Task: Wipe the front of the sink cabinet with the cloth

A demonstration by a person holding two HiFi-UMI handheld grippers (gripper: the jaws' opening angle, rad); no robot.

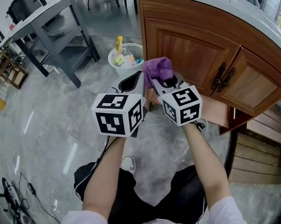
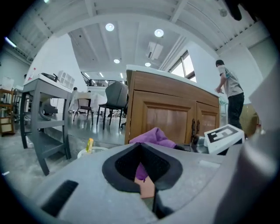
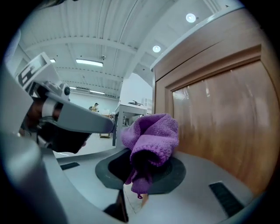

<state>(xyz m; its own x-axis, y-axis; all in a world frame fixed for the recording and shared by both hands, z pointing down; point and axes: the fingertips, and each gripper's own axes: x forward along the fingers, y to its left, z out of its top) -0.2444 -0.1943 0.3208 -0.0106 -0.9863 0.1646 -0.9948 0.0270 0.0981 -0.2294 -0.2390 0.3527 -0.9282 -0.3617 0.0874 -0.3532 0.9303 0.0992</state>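
**Purple cloth held at sink cabinet's door**

Grey marble floor [image 1: 47, 128] spreads beneath a wooden sink cabinet [image 1: 190, 46] with a pale counter [image 1: 228, 11] on top and two panelled doors that meet at dark handles [image 1: 224, 76]. A grey table [image 1: 47, 17] stands well apart at the far left. A white waste basket [image 1: 113, 61] sits just beside the cabinet's left corner. The left gripper [image 1: 131, 81] points toward that corner, its jaws drawn together on nothing. The right gripper [image 1: 167, 80] has its jaws clamped on a bunched purple cloth [image 1: 157, 68], held just before the left door. Whether the cloth touches the wood cannot be told.
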